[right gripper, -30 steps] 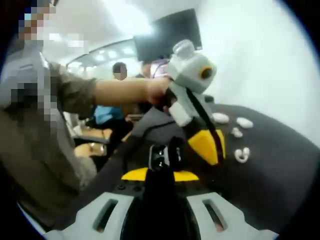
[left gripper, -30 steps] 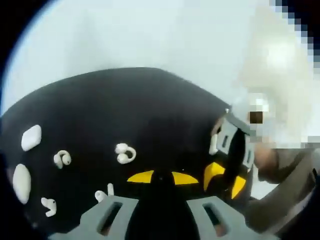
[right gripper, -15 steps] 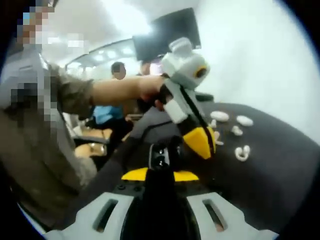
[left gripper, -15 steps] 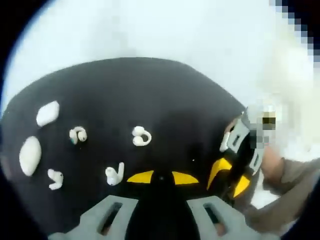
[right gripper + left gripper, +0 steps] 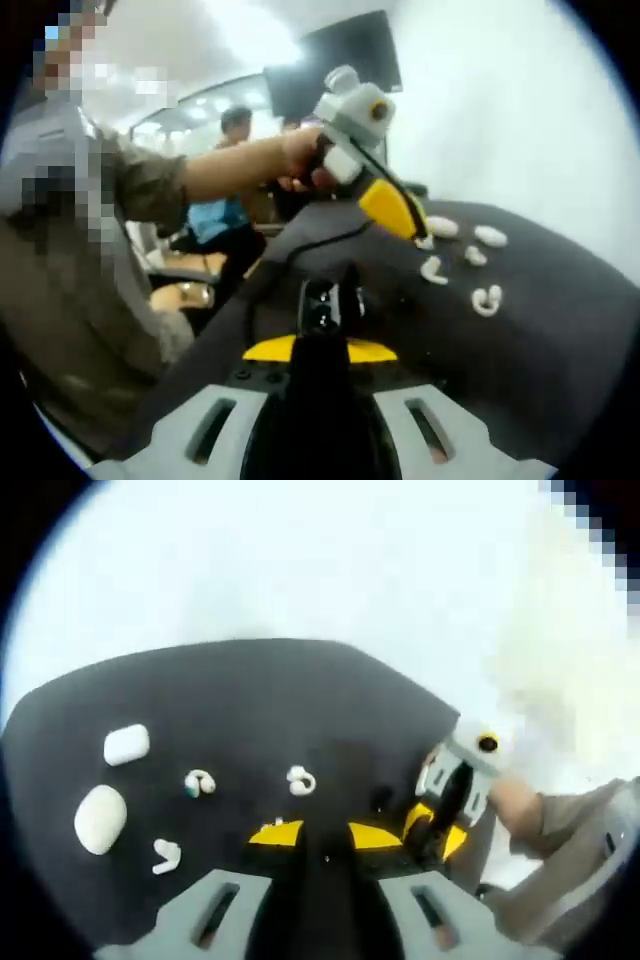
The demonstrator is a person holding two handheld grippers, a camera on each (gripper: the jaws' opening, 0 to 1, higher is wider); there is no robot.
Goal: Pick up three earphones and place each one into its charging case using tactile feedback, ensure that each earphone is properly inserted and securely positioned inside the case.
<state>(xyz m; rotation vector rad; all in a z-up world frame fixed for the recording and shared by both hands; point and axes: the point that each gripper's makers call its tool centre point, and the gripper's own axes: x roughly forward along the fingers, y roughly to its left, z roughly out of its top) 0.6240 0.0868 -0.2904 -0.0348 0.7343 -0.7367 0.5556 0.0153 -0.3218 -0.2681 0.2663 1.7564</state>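
Step, by my read: left gripper (image 5: 400,212) reaching toward first earphone on black mat (image 5: 300,695).

- Landmark: oval case (image 5: 100,819). Rounded-square case (image 5: 126,744) just beyond it. Stem earphone (image 5: 165,855) near its right, nearest camera. Ear-hook earphone (image 5: 200,782) farther right; clip earphone (image 5: 300,779) beyond that.
- Left jaws: small gap, nothing held.
- Right gripper (image 5: 320,350): jaws together on small black object (image 5: 322,306); identity unclear.
- Advice: descend straight, pinch stem lightly.
- No clutter on mat; people (image 5: 225,190) behind, well off.
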